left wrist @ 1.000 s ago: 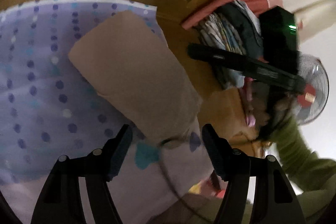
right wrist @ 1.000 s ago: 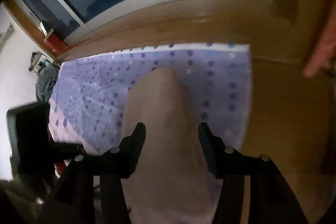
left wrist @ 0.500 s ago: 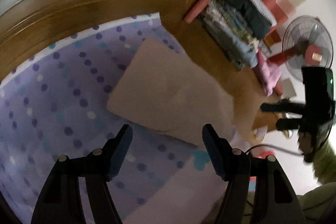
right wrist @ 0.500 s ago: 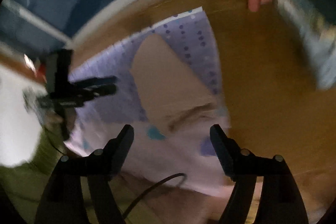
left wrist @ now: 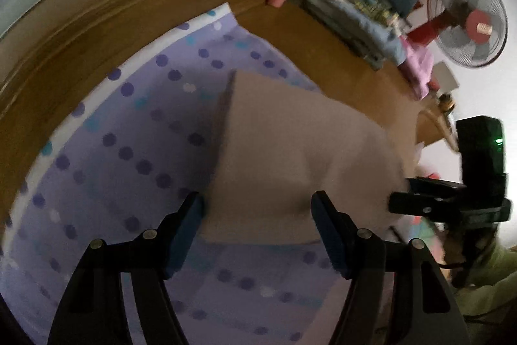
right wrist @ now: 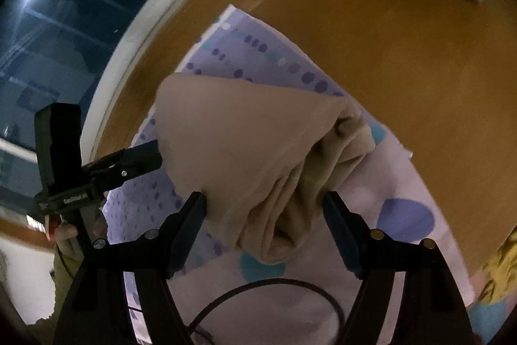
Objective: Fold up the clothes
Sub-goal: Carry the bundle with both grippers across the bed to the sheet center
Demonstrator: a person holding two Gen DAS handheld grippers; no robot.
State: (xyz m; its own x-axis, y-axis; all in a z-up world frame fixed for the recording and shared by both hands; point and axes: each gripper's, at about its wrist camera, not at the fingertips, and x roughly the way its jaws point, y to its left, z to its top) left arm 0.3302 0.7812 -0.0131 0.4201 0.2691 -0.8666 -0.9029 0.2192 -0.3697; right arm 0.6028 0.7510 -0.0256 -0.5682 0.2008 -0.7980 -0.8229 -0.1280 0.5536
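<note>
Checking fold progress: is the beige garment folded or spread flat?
Folded: the beige garment shows stacked, bunched layers at its near end on the dotted sheet.

Beige garment is lying folded on the dotted lilac sheet, occupying centre frame in both views; its flat panel is showing smooth, while its bunched, creased end is sitting at lower centre-right of the right wrist view
</note>
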